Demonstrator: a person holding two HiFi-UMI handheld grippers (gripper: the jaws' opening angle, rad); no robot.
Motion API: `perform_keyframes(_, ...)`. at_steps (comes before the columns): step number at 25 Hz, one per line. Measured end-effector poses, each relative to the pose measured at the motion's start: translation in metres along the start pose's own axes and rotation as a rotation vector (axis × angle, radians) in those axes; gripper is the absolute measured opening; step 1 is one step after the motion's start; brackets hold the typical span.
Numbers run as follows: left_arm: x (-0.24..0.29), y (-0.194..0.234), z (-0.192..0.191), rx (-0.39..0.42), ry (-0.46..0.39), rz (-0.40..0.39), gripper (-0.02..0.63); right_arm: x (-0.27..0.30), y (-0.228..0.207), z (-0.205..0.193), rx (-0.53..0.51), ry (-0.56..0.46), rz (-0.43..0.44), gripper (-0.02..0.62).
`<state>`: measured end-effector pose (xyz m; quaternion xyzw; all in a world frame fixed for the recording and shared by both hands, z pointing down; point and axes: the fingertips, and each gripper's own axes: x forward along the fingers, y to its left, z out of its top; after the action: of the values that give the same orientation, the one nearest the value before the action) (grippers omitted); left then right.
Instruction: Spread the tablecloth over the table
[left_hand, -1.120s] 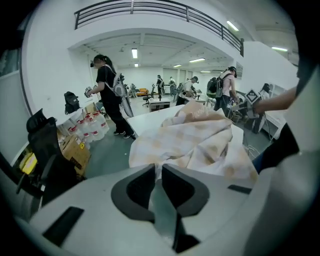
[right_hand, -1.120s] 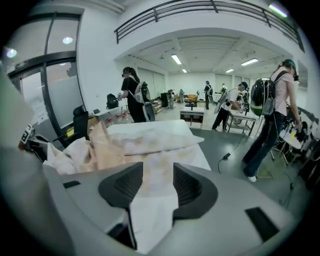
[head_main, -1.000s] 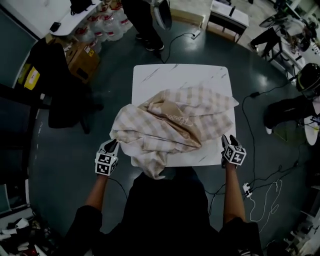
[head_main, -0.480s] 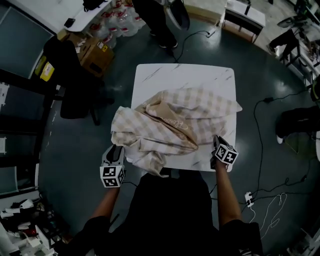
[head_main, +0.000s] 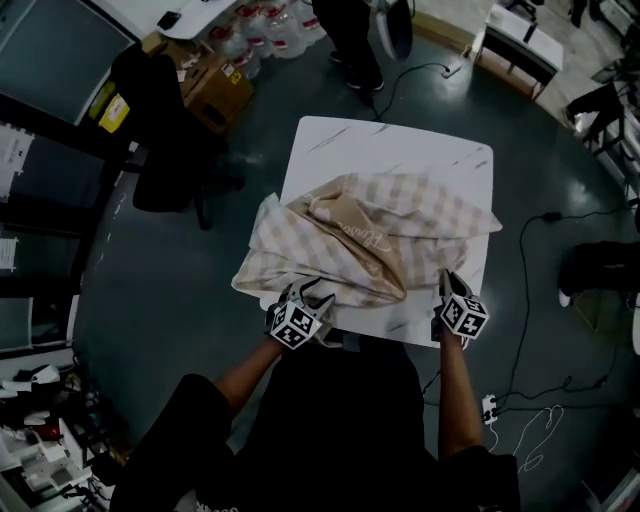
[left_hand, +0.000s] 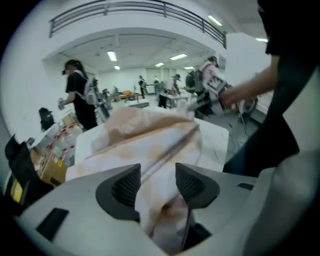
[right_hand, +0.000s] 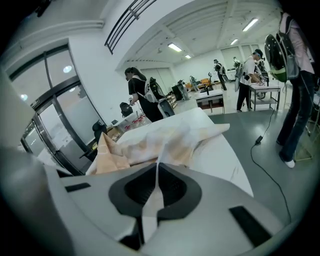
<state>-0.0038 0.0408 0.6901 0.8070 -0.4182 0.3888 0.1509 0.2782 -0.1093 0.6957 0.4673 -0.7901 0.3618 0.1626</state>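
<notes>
Tablecloth: my right gripper, just closed, pinches its edge; a fold lies loose inside my left gripper, jaws just widened.

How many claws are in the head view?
2. The left claw at the near-left edge of the tablecloth, jaws just opening, cloth between them; the right claw at its near-right edge, just closed on it.

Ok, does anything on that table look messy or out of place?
Yes: the checked tablecloth lies crumpled in a heap on the near part of the white table. One bunch hangs over the table's left edge, and the far end is bare. The right gripper is shut on its near edge.
</notes>
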Motion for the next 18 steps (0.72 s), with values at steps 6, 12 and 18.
perform_keyframes(6,0.049,-0.01,-0.038,0.111,0.207,-0.156,0.178,-0.026,0.003,0.056,-0.002,-0.098,0.016,0.02)
perform_keyframes(12,0.018,0.07,-0.004,0.22,0.179,0.046,0.051,-0.068,-0.049,0.123,0.004,-0.234,-0.077,0.018)
perform_keyframes(18,-0.018,0.146,-0.008,0.049,0.182,0.215,0.035,-0.122,-0.146,0.171,0.054,-0.331,-0.23,0.018)
